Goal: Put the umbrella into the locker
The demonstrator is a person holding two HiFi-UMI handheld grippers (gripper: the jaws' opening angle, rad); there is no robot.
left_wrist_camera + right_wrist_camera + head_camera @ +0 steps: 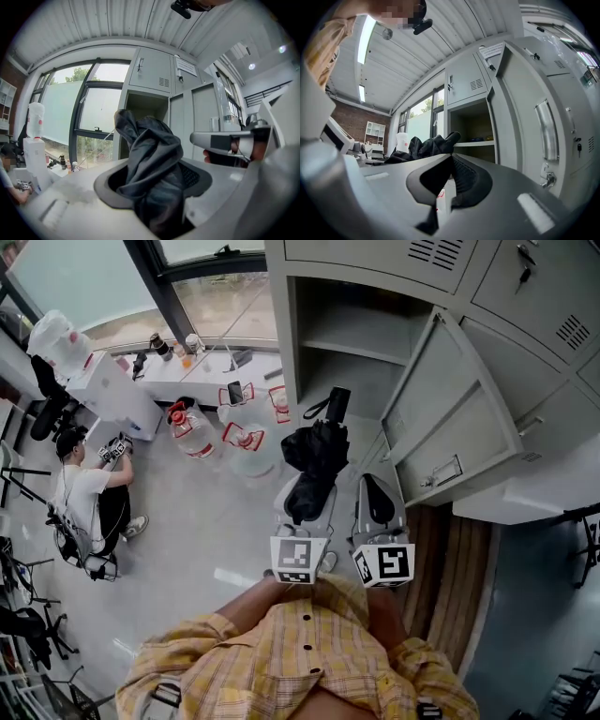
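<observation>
Overhead, I see a pale grey floor (216,531) running to a wall of windows (225,306). Water jugs (192,432) are parked below the sill, and a seated person (89,498) is near the floor's left edge. A bank of grey metal lockers fills the right side. One locker (342,371) stands open, its door (450,418) swung out to the right and a shelf (342,345) across its upper part.

My left gripper (306,495) is clamped on a folded black umbrella (314,460); in the left gripper view, bunched fabric fills the gap between the jaws. The umbrella is in the air in front of the open locker. Its long axis runs away from me along the gripper's line, and the handle end with its wrist strap (323,407) leads toward the opening. I cannot tell whether that end has crossed the locker's front edge.

My right gripper (375,486) rides just beside the left, apart from the umbrella. Its jaws are pressed together at the tips with nothing between them.
</observation>
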